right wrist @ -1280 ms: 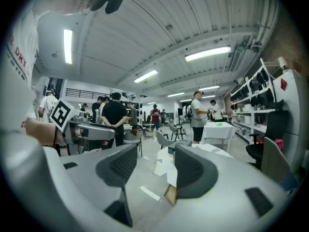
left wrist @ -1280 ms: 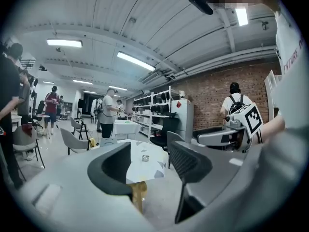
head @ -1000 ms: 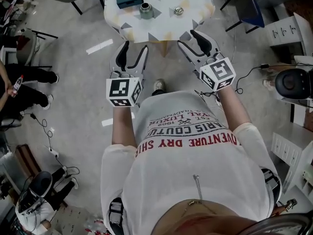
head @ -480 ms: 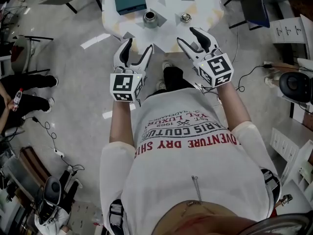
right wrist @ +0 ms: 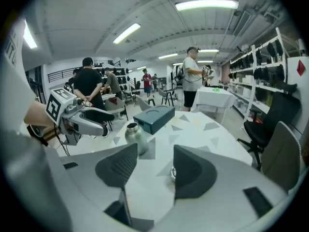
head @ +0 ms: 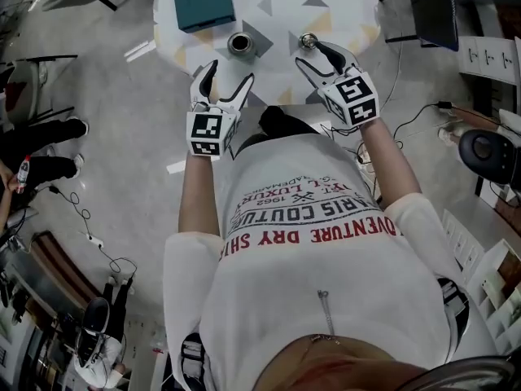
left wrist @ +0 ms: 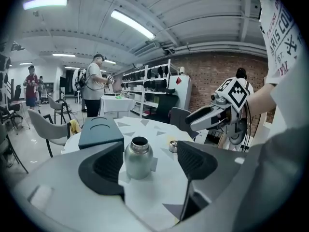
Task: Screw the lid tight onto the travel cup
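The steel travel cup (head: 240,44) stands upright and uncapped near the front of the white table (head: 273,2). Its small metal lid (head: 308,40) lies to the right of it. My left gripper (head: 228,78) hovers just short of the cup; its jaws are opening, with nothing pressed between them. In the left gripper view the cup (left wrist: 138,157) shows ahead between the pads, with the lid (left wrist: 173,146) beyond. My right gripper (head: 316,55) is open, just before the lid. In the right gripper view the lid (right wrist: 172,174) peeks out beside the right pad and the cup (right wrist: 136,137) stands left.
A teal box (head: 202,1) sits on the table behind the cup. Chairs stand around the table, and cables run across the floor at right. People stand and sit farther off in the room, with shelving along the wall.
Both grippers have come forward from above the floor to the table's front edge, close to the cup and lid. The left jaws have spread wider.
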Available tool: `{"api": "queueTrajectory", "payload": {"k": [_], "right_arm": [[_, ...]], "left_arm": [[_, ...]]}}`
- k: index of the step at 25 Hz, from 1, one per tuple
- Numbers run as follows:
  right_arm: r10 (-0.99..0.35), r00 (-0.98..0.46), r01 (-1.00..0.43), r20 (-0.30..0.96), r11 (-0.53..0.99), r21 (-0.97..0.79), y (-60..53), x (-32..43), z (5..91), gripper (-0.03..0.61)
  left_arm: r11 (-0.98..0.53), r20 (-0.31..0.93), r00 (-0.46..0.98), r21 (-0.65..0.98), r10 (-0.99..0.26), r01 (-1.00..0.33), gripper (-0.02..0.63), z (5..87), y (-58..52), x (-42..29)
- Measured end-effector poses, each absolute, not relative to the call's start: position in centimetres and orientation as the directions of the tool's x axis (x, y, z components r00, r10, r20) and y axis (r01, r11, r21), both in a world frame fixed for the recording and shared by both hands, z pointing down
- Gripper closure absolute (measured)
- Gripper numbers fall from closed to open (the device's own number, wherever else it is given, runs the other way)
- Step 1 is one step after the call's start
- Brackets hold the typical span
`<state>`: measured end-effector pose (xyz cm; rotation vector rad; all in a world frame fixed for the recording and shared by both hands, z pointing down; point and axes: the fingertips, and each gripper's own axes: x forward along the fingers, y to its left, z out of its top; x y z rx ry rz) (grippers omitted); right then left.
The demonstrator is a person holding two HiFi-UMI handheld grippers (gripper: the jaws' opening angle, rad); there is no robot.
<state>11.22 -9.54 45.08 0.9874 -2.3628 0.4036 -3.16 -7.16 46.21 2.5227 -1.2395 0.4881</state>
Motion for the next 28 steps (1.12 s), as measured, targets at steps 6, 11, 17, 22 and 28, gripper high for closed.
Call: {"api": "queueTrajectory", "payload": {"k": [6, 11, 17, 22, 28], "right_arm": [[-0.458, -0.514, -0.705, 0.725, 0.707, -0.053, -11.9, 13.1, 51.6, 0.362], [-0.388, -0.466, -0.686, 0.795, 0.726, -0.047, -13.0, 13.8, 55.1, 0.357], [-0.346, -0.417, -0.670, 0.840, 0.741, -0.028, -13.9, 13.8, 57.6, 0.344], [-0.321, -0.383, -0.674, 0.866, 0.738, -0.025, -14.4, 14.0, 58.9, 0.344], [-0.306, -0.353, -0.673, 0.884, 0.740, -0.013, -14.5, 14.0, 59.3, 0.344]], "left_arm": [[-0.595, 0.493, 0.546, 0.069, -0.678, -0.801, 0.230, 51.5, -9.9, -1.9], [-0.604, 0.528, 0.548, 0.083, -0.648, -0.793, 0.222, 54.6, -11.0, -1.5], [-0.641, 0.529, 0.579, 0.082, -0.620, -0.763, 0.219, 56.4, -12.3, -0.8], [-0.662, 0.506, 0.601, 0.075, -0.619, -0.746, 0.219, 56.7, -13.7, -0.7], [-0.712, 0.483, 0.642, 0.054, -0.595, -0.700, 0.221, 56.9, -14.4, -0.1]]}}
